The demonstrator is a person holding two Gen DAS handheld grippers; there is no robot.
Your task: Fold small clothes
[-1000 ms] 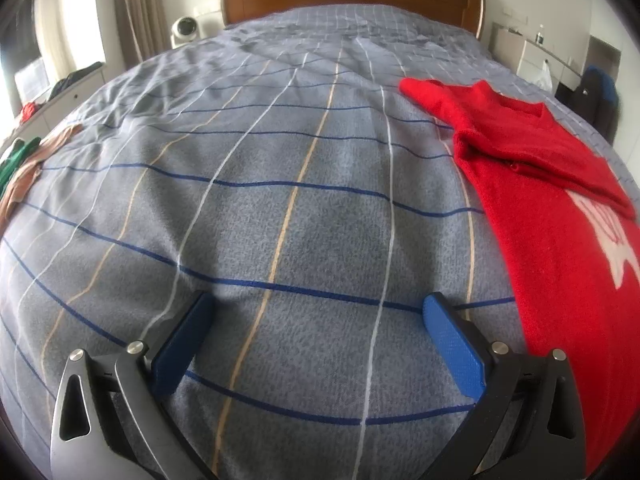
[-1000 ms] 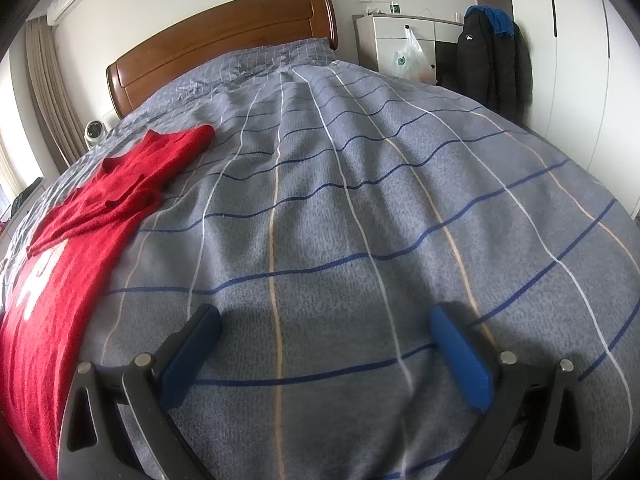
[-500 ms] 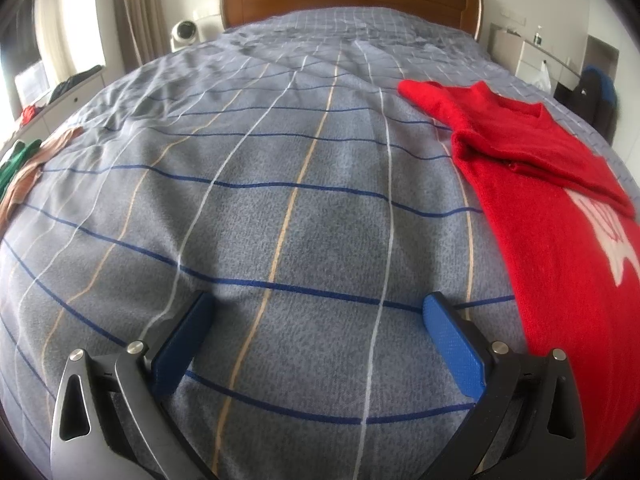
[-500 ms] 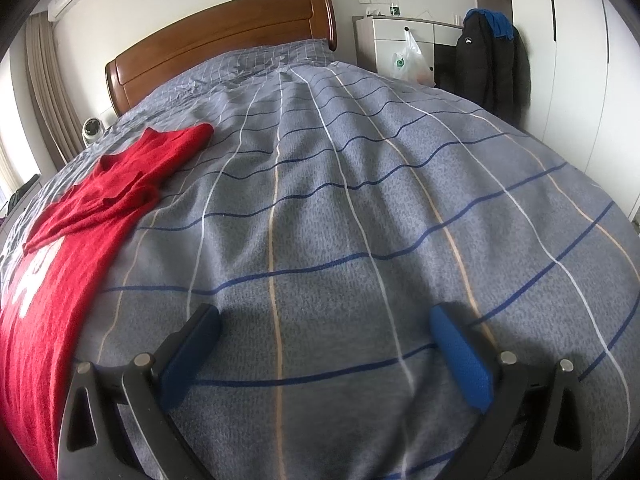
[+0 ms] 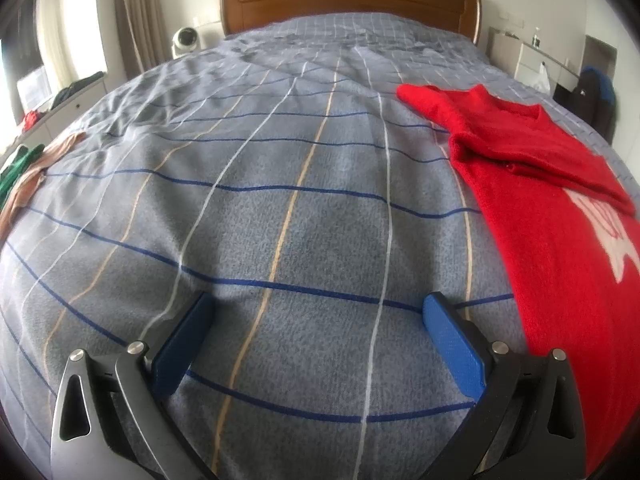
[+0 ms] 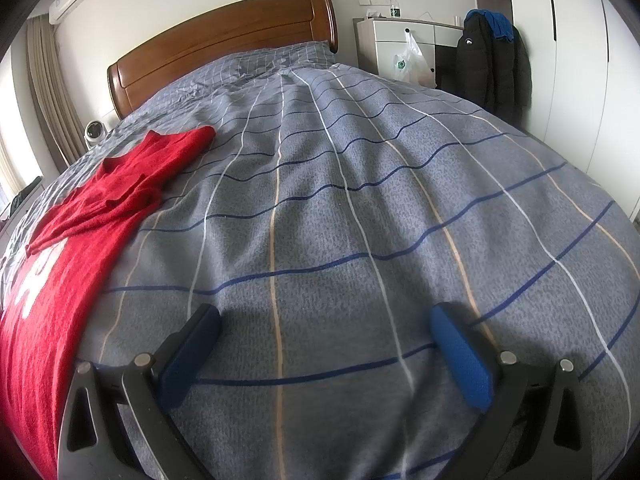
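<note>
A red knitted sweater [image 5: 552, 216] with a white motif lies flat on the grey checked bed cover, at the right of the left wrist view. One sleeve is folded across its chest. The same red sweater [image 6: 72, 248] fills the left edge of the right wrist view. My left gripper [image 5: 318, 312] hovers open over bare cover, to the left of the sweater's side edge. Over bare cover to the right of the sweater, my right gripper [image 6: 324, 320] is open too. Nothing sits between either pair of blue pads.
The bed cover [image 5: 280, 160] runs back to a wooden headboard [image 5: 348, 0]. Tan and green clothes [image 5: 24, 172] lie at the bed's left edge. A white dresser [image 6: 404, 44] with a plastic bag and a hanging black jacket [image 6: 492, 64] stand past the bed's right side.
Both views have shifted slightly: the sweater sits a little lower and nearer in the right wrist view. Both grippers stay open and hold nothing.
</note>
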